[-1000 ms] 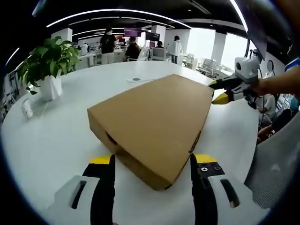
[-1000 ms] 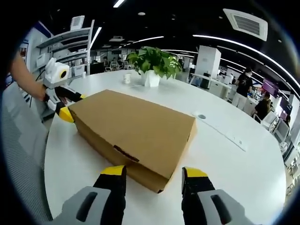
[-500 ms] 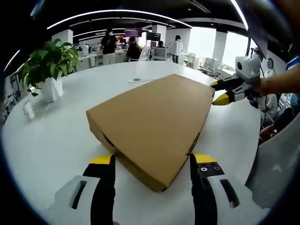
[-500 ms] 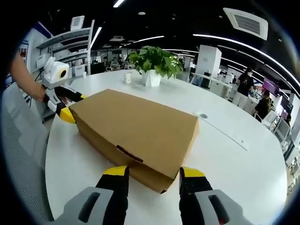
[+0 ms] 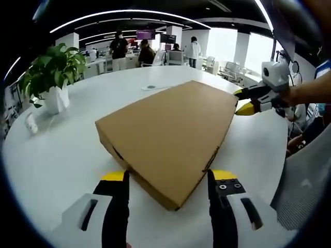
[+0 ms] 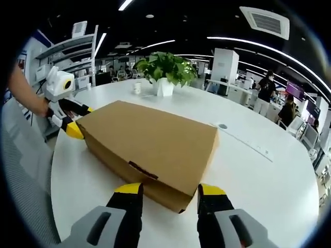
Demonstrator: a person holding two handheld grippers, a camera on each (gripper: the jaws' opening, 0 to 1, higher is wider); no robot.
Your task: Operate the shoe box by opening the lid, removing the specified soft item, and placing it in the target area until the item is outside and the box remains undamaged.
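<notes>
A closed brown cardboard shoe box [image 5: 170, 132] lies on the round white table [image 5: 57, 155], its lid down. In the left gripper view my left gripper [image 5: 166, 178] stands open, its jaws on either side of the box's near corner. The right gripper [image 5: 244, 102] comes in from the right at the box's far corner, held by a hand. In the right gripper view the shoe box [image 6: 152, 142] has its near corner between the open jaws of my right gripper [image 6: 168, 189]. The left gripper [image 6: 70, 121] sits at the box's far left corner there.
A potted green plant [image 5: 51, 72] in a white pot stands on the table's far left, a small white object [image 5: 30, 122] near it. The plant [image 6: 165, 70] is behind the box in the right gripper view. People and desks fill the office behind. A grey chair [image 5: 305, 181] is at right.
The box's near corner sits slightly deeper between the right gripper's jaws than a second ago. The left gripper's view has barely shifted.
</notes>
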